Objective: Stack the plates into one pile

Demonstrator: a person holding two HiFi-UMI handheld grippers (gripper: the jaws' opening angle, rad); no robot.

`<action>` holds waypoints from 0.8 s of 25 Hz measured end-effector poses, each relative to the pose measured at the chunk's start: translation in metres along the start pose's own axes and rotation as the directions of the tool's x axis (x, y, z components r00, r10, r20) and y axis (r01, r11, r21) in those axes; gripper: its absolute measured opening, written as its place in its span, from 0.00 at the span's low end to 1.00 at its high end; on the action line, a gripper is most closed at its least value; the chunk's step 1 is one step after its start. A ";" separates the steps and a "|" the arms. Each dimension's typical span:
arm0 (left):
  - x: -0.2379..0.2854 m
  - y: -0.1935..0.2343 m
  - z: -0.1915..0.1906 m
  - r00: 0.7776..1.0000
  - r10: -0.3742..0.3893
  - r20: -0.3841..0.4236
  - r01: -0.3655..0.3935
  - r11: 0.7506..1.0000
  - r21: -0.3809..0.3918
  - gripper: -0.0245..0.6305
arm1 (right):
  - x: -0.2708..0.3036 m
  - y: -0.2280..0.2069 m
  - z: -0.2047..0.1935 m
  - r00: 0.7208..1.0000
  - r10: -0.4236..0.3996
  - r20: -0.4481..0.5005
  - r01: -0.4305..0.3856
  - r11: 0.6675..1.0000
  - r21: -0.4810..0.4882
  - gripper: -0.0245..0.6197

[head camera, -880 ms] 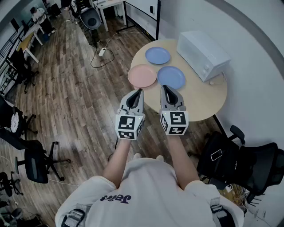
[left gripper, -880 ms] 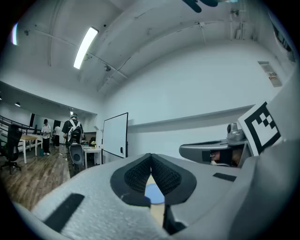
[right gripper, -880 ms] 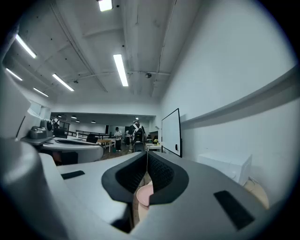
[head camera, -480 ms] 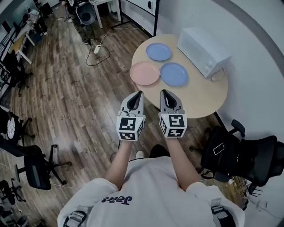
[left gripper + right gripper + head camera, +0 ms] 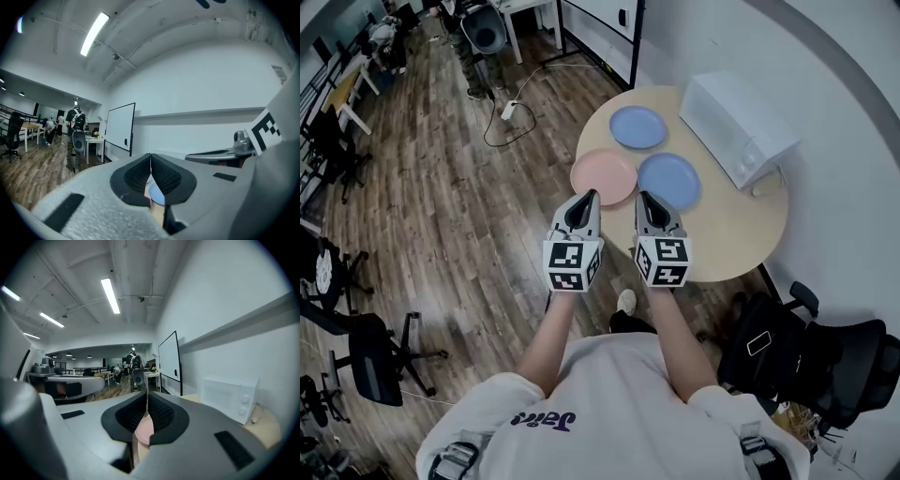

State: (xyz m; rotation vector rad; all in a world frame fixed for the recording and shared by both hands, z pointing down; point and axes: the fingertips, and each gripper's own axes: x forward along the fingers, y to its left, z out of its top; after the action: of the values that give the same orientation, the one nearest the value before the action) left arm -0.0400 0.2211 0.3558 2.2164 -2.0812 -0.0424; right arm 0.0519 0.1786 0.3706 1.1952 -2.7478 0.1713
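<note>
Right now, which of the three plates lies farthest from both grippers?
The blue plate on the far side of the table; the pink plate and other blue plate lie nearer.

We see a round beige worktop (image 5: 722, 234) with a white microwave (image 5: 738, 115) at its far right edge. Wooden floor (image 5: 459, 206) all around, with a power strip (image 5: 508, 110) and looping cable. Black office chairs sit left (image 5: 370, 352) and right (image 5: 830, 352), a phone (image 5: 758, 343) by the right one.

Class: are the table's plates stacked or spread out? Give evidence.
Spread out. The pink plate, far blue plate and near blue plate lie side by side on the table, none atop another.
</note>
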 end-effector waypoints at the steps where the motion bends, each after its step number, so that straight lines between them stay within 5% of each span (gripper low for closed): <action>1: 0.015 0.001 0.005 1.000 0.006 0.006 -0.006 1.000 0.008 0.06 | 0.010 -0.010 0.005 1.000 0.008 0.006 -0.008 1.000 0.010 0.07; 9: 0.097 0.009 0.019 0.997 0.079 0.022 -0.080 0.996 0.033 0.06 | 0.078 -0.075 0.035 0.993 0.098 0.069 -0.101 0.994 0.041 0.08; 20: 0.158 0.035 -0.044 0.986 0.105 -0.128 -0.104 0.994 0.014 0.06 | 0.143 -0.105 -0.029 0.981 0.161 -0.106 -0.155 0.986 0.069 0.08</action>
State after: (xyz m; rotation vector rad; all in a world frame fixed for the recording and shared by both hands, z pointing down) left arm -0.0602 0.0635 0.4107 2.0505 -2.1270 0.1133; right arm 0.0350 0.0095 0.4290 0.9485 -2.7564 0.3296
